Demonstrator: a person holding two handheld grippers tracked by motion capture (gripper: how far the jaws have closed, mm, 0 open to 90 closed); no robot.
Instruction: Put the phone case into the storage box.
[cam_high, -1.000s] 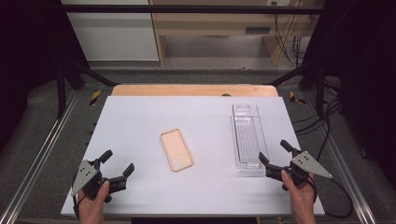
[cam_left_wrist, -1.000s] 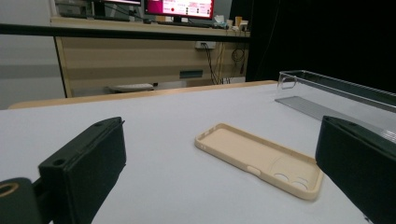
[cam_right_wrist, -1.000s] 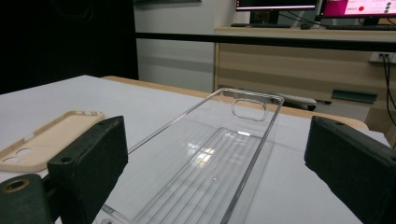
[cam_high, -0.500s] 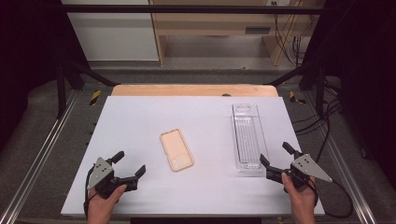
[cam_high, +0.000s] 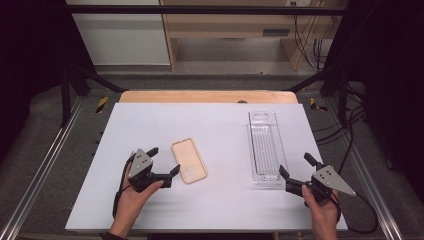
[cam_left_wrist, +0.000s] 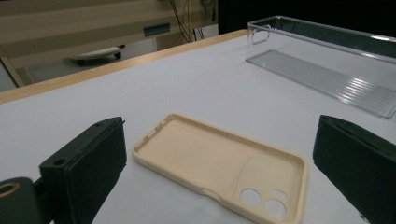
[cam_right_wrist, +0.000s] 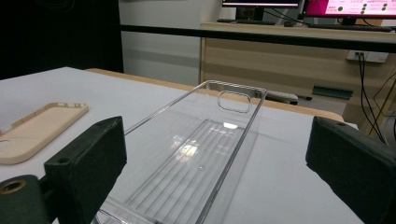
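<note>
High view: left gripper (cam_high: 164, 163), jaws spread, sits just beside the phone case (cam_high: 189, 160) lying mid-table; right gripper (cam_high: 296, 172), also spread, seems just short of the clear tray (cam_high: 265, 147) near the right edge.

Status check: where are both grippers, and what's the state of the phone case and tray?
Left gripper open, jaws flanking phone case, no contact. Right gripper open at near end of clear tray. Case flat, open side up. Nothing in the way.
</note>
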